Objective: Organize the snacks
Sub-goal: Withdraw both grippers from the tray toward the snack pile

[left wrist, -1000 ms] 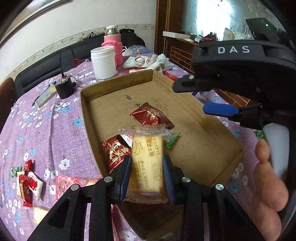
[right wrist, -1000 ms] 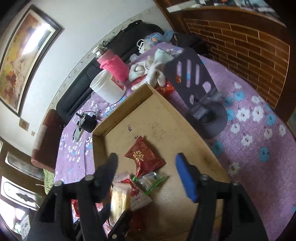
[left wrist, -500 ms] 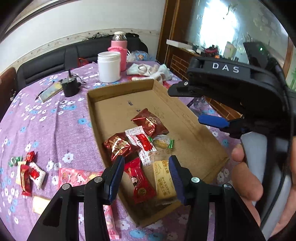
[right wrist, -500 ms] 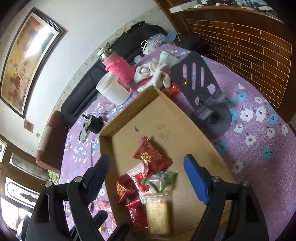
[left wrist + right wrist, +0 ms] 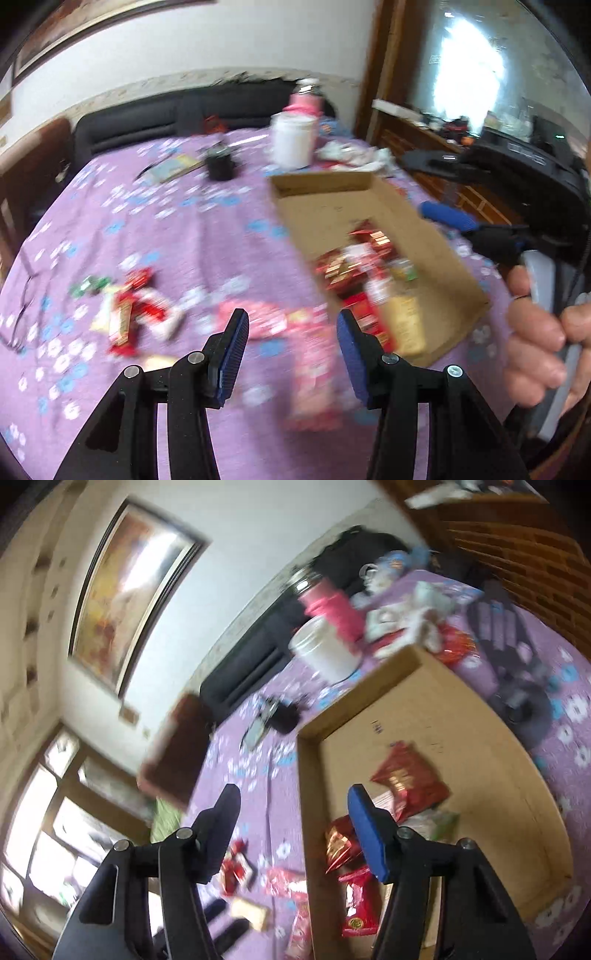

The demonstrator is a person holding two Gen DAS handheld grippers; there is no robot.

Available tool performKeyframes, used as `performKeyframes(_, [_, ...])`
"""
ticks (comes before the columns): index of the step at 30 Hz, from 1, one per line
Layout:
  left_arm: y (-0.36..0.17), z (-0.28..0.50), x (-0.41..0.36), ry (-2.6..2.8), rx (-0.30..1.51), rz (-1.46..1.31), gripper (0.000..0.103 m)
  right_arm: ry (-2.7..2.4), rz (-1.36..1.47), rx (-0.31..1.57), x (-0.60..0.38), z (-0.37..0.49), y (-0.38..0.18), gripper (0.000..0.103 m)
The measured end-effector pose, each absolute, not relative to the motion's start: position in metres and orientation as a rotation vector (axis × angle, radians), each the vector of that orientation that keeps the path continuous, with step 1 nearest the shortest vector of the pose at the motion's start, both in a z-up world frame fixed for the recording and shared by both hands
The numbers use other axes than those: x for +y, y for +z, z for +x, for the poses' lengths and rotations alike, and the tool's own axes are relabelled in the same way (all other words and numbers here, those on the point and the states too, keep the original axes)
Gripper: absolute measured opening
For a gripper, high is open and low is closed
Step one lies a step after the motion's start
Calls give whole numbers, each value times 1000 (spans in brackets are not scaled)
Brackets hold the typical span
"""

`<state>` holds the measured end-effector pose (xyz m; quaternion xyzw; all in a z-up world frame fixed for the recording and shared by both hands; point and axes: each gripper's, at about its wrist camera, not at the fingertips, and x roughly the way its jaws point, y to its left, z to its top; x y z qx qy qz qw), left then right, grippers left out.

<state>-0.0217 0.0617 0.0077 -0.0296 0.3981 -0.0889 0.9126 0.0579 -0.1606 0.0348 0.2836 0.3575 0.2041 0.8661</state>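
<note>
Left claw [image 5: 291, 350] spread, nothing between the blue pads, hanging over purple flowered cloth on the desk [image 5: 177, 229] just off the cardboard tray's [image 5: 443, 243] near-left corner. Right claw [image 5: 293, 827] also spread and empty, jaws having just narrowed, straddling the tray's left wall [image 5: 308, 812]: black finger over cloth, blue finger over the tray floor.

Tray at 2 o'clock from the left claw, low walls on all four sides, far half of its floor bare. Open cloth from 10 to 12 o'clock in the left view. Desk's round edge curving along 9 o'clock.

Snacks in the tray [image 5: 369, 280]: about six wrappers clustered at the near end, among them one tan biscuit pack [image 5: 406, 325] and one large red pouch [image 5: 410, 779]; blur prevents an exact count. Snacks loose on the cloth: one pink packet [image 5: 314, 384] at 12 o'clock just ahead of the left claw, one small heap of red and green sweets [image 5: 129, 306] at 10 o'clock, number unclear.

Beyond the tray's far wall: one white jar [image 5: 293, 142], one pink flask [image 5: 304, 101], one black cup [image 5: 220, 166].
</note>
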Motion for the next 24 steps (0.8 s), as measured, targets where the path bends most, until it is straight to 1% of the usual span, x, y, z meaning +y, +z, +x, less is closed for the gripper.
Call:
performKeyframes(2, [2, -25, 83, -150, 834, -66, 52, 443, 515, 755, -141, 53, 38, 47])
performKeyframes(7, [-17, -19, 123, -107, 903, -81, 52, 526, 428, 807, -104, 46, 33, 47])
performKeyframes(17, [-50, 19, 116, -177, 1008, -32, 52, 507, 422, 848, -100, 51, 20, 47])
performKeyframes(24, [-52, -7, 125, -227, 1059, -18, 52, 529, 419, 851, -98, 49, 21, 47])
